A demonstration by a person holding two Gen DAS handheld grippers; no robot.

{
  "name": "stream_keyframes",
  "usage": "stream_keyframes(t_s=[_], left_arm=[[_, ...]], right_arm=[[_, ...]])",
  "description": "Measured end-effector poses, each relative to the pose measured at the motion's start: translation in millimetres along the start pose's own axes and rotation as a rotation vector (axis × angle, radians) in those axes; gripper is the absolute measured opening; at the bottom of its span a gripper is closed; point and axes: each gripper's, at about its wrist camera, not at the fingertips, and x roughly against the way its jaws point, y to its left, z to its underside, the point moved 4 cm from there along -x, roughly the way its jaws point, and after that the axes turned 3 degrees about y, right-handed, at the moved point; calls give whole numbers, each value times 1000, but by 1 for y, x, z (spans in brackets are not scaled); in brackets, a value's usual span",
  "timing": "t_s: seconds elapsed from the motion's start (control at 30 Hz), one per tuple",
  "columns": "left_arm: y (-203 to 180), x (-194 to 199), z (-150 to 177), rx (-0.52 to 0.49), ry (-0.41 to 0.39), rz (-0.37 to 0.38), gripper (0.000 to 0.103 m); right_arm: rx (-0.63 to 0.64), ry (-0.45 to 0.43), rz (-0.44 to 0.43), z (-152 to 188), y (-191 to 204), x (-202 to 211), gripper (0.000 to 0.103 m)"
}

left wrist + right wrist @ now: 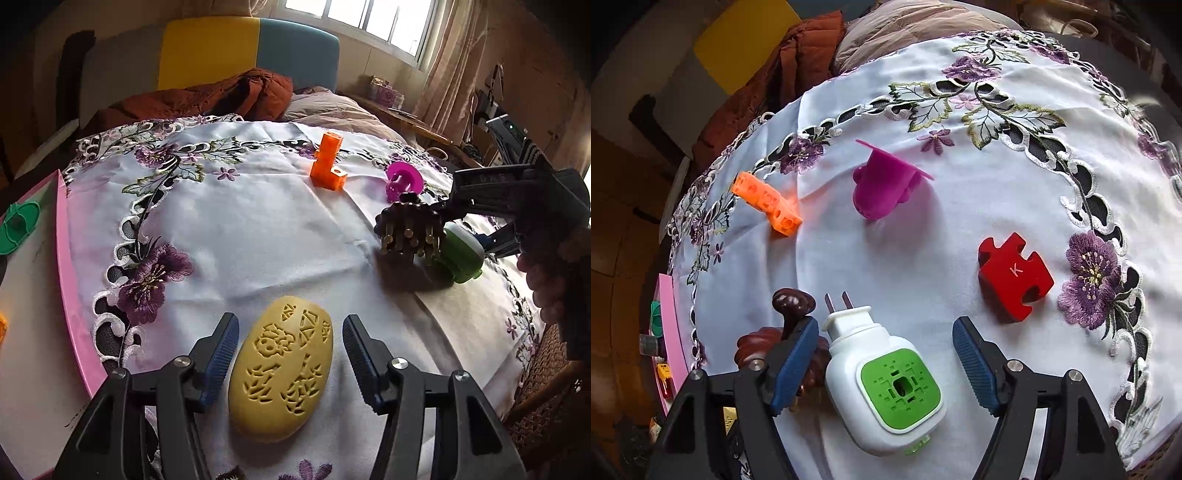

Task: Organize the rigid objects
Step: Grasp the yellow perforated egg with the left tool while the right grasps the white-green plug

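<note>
Straddling the yellow carved oval (280,363) near the tablecloth's (258,229) near edge with the left gripper (291,360), jaws parted, pads standing just off both sides, nothing clamped yet; judging this as the approach before a grasp, needing a squeeze and a lift toward the pink tray (70,258) at the left edge

Bracketing the white-and-green plug-in unit (882,384) with the right gripper (886,363), jaws spread and not pressing, left finger resting close against the brown wooden massager (790,314); needing care not to drag that neighbour along

Waiting farther across the cloth: orange block (327,162), magenta spool (402,179), red puzzle piece (1014,277)

Holding already in the tray: a green piece (18,229) and something orange at its rim, the rest too cropped for telling
</note>
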Motion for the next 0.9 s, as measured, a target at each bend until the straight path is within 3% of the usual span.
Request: stream_keyframes(t_s=[0.17,0.33,0.57,0.9], left_arm=[[3,2,-2,46,23,59,65],[-1,5,-1,8,69,57,65],[-13,2,9,-150,90,-61,64],[-10,-1,5,-135,90,-80,61]], right_arm=[[-16,-8,6,0,-5,3,78],[-22,-17,5,0,-7,6,79],[-41,-32,15,-1,-10,9,79],[-57,-36,19,2,-13,12,79]])
